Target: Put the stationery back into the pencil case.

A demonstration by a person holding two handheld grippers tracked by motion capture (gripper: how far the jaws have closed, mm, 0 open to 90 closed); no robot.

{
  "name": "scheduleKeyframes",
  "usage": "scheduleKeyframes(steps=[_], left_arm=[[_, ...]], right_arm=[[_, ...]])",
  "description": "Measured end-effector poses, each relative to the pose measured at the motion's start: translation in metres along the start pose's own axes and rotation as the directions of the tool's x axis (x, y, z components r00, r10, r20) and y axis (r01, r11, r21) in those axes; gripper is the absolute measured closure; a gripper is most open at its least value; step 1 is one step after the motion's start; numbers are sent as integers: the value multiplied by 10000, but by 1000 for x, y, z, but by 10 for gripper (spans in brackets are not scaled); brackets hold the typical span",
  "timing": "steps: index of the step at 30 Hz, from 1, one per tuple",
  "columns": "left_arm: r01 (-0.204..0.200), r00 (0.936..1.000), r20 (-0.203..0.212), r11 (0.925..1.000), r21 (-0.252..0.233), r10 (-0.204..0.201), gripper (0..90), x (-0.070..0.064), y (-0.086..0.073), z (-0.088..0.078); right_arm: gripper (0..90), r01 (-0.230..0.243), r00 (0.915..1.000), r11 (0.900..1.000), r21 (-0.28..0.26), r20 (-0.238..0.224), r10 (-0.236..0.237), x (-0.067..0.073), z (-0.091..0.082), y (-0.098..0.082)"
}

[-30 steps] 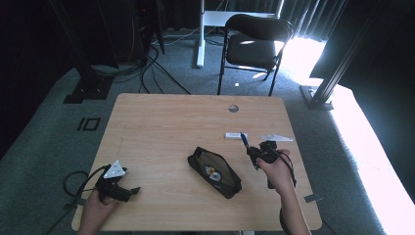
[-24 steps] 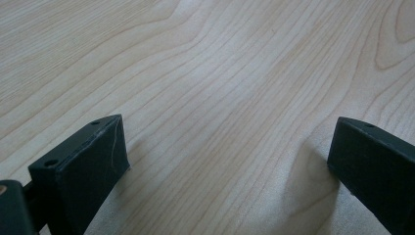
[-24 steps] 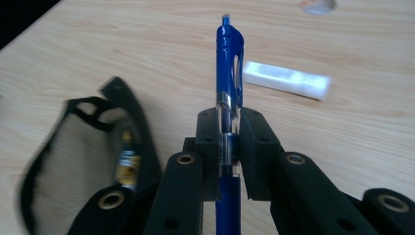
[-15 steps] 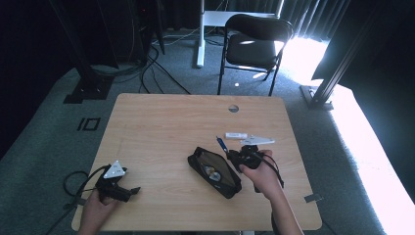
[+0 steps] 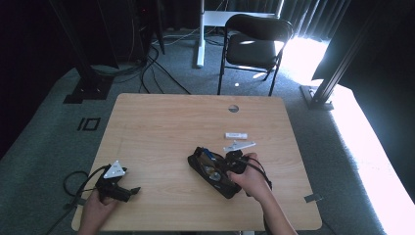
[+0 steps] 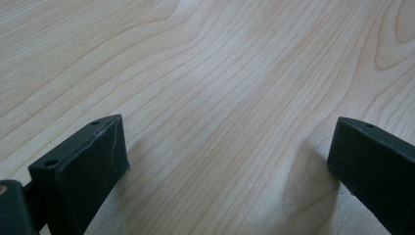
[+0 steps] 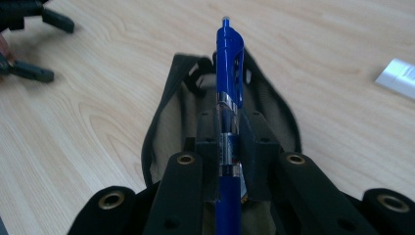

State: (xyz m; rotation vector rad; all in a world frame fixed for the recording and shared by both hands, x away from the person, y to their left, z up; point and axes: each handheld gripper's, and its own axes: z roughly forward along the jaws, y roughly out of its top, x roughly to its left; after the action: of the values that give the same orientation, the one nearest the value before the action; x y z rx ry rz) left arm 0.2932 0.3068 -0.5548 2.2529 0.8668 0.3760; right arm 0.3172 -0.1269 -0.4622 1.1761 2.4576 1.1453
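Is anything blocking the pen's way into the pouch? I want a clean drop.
Nothing visible does. The right gripper holds the blue pen right over the open pouch; its mouth gapes below, though small items already lie inside.

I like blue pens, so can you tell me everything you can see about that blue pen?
The blue pen looks like shiny plastic, with a blue top and clip, a silver ring and a see-through middle. It is a click pen, its button end pointing away from the camera. The right tongs are shut on its middle, one black pad on each side. It hangs over the open black pencil case on the wooden table.
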Motion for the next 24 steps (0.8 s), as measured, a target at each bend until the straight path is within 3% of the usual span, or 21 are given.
scheduleKeyframes(steps=[6,15,22,24], left_arm=[[-3,10000,4,10000,4,3,16,0,0,0],[-17,10000,3,10000,15,17,15,0,0,0],[-18,10000,2,10000,16,18,16,0,0,0],[-23,10000,4,10000,21,23,15,0,0,0]], right_arm=[[791,285,9995,9979,585,113,-292,4,14,0],[791,612,9981,9863,1532,22,-623,9,40,-2],[791,714,9954,9790,1909,495,-822,7,51,-3],[791,722,9956,9755,2076,443,-831,8,54,-3]])
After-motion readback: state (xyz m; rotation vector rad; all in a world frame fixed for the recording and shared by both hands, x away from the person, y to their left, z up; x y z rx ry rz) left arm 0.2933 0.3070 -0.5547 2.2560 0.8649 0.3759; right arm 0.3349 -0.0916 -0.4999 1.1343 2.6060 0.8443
